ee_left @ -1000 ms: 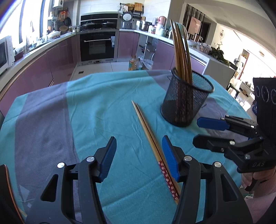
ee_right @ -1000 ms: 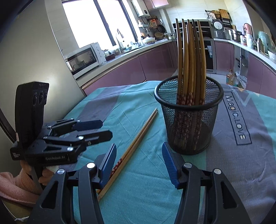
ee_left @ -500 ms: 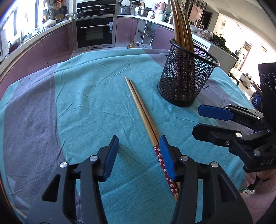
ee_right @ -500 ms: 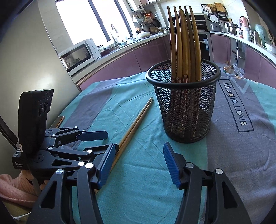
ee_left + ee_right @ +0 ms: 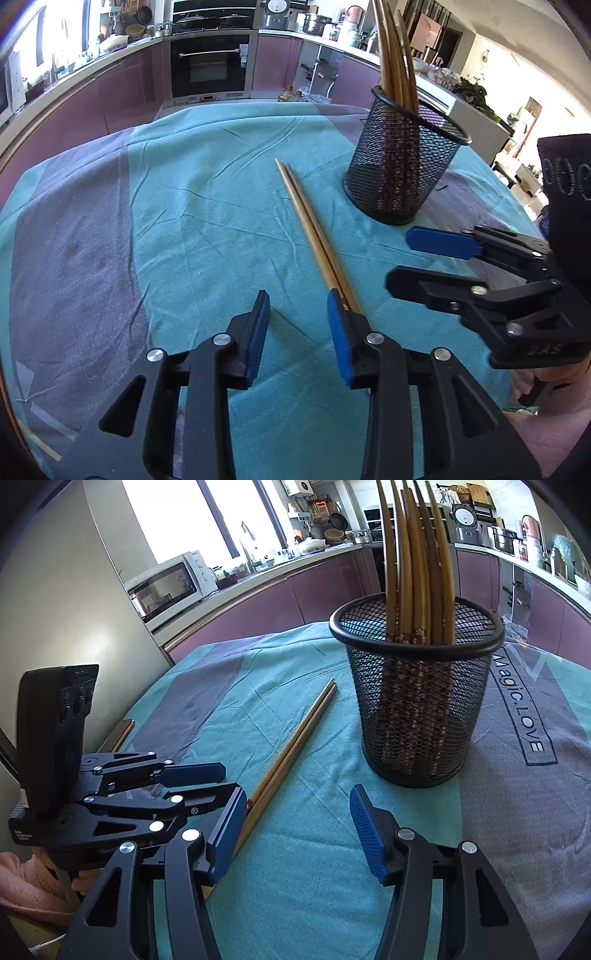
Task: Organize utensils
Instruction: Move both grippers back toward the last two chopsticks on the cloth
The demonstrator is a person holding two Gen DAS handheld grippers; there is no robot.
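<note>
Lying side by side and touching on the teal-and-grey tablecloth (image 5: pixel 207 206), the pair of loose wooden chopsticks (image 5: pixel 314 236) runs its long axis from the near edge of the table toward the far edge; the plain narrow tips point away, and the red flower-patterned ends are nearest the left tongs (image 5: pixel 297 314). Just beside them stands the black wire-mesh cup (image 5: pixel 417 701), upright, holding more wooden chopsticks (image 5: pixel 413 554) with tips up. On the cloth's grey band beside the cup, boxed lettering reads "Magic.LOVE" (image 5: pixel 521 701). The left tongs are spread, nothing between their blue pads, the right-hand pad touching or just over the chopsticks' patterned end. The right tongs (image 5: pixel 295 812) are spread wide and grip nothing.
</note>
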